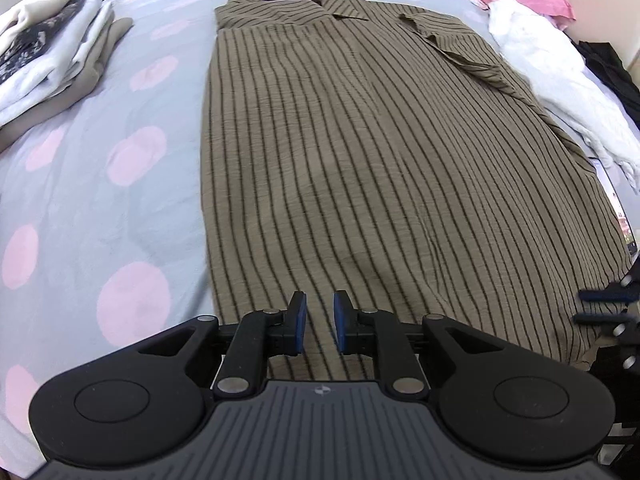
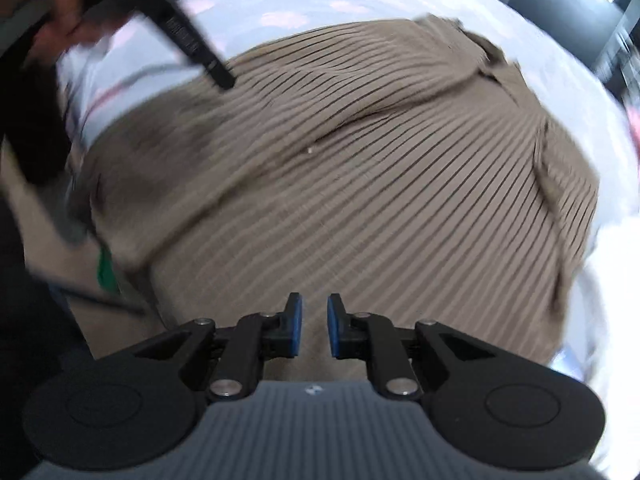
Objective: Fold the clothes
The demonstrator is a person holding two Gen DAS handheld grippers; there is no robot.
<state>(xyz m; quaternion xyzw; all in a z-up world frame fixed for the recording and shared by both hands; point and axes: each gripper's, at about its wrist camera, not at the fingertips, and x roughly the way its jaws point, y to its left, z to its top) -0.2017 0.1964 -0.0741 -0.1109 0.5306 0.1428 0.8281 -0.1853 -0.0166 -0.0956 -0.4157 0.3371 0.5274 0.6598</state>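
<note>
Both tools tilt steeply down over the brown, dark-striped fabric shirt (image 1: pixel 360 152). Left tool (image 1: pixel 320 320) and right tool (image 2: pixel 314 326) are slightly spread, pinching nothing.

No readable text, small round emblem on claw body (image 1: pixel 321 391), unlettered

Brown shirt (image 1: pixel 360 152) with thin dark stripes, flat on the bed, collar at far end.

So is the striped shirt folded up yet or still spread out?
Partly folded: the striped shirt lies lengthwise on the bed, one sleeve turned in over it.
</note>
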